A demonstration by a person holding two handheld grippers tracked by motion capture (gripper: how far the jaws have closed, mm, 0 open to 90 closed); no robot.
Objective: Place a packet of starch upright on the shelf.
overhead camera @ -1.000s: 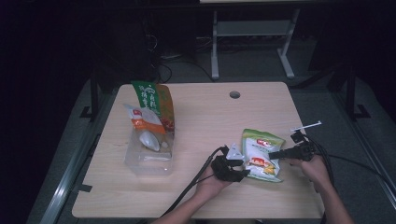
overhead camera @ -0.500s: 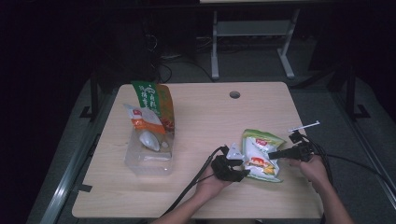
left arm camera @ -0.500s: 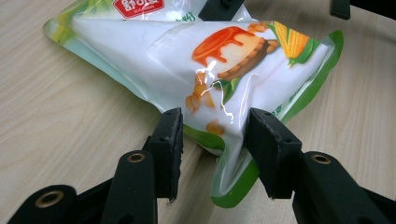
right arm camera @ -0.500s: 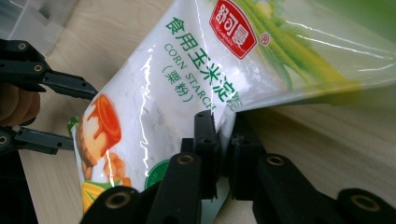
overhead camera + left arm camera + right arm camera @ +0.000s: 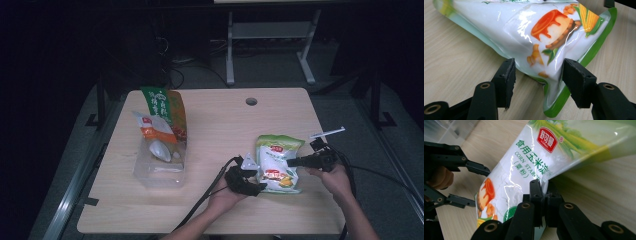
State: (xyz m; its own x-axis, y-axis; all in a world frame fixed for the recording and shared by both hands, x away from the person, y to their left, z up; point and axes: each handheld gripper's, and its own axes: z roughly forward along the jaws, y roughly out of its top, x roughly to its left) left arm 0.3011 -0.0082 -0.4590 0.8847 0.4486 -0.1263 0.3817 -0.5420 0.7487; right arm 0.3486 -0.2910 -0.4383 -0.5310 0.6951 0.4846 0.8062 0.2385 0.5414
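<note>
1. The glossy white-and-green plastic pouch of corn starch (image 5: 278, 163) lies on the pale wooden table (image 5: 225, 120), near its front right part, between the two hand-held tools.
2. The right gripper (image 5: 543, 185) has its black jaws pressed together on the pouch's side edge, likely to pin or lift that edge so the pouch cannot slide.
3. The left gripper (image 5: 537, 75) has its jaws spread apart, one on either side of the pouch's green-bordered bottom corner, not yet pinching; it seems set for a second hold, so the pouch can be carried level.
4. Far to the left stands a clear plastic storage box (image 5: 161, 165) with a tall green-and-orange printed bag (image 5: 165, 109) and a smaller white-and-orange packet (image 5: 150, 127) upright in it, probably where the pouch belongs.
5. Hard to tell: whether the pouch's far end rests on the table or is raised, since the right gripper view shows it tilted; the box's smaller contents are blurred; the print near the pouch's top is cut off in both gripper views.
</note>
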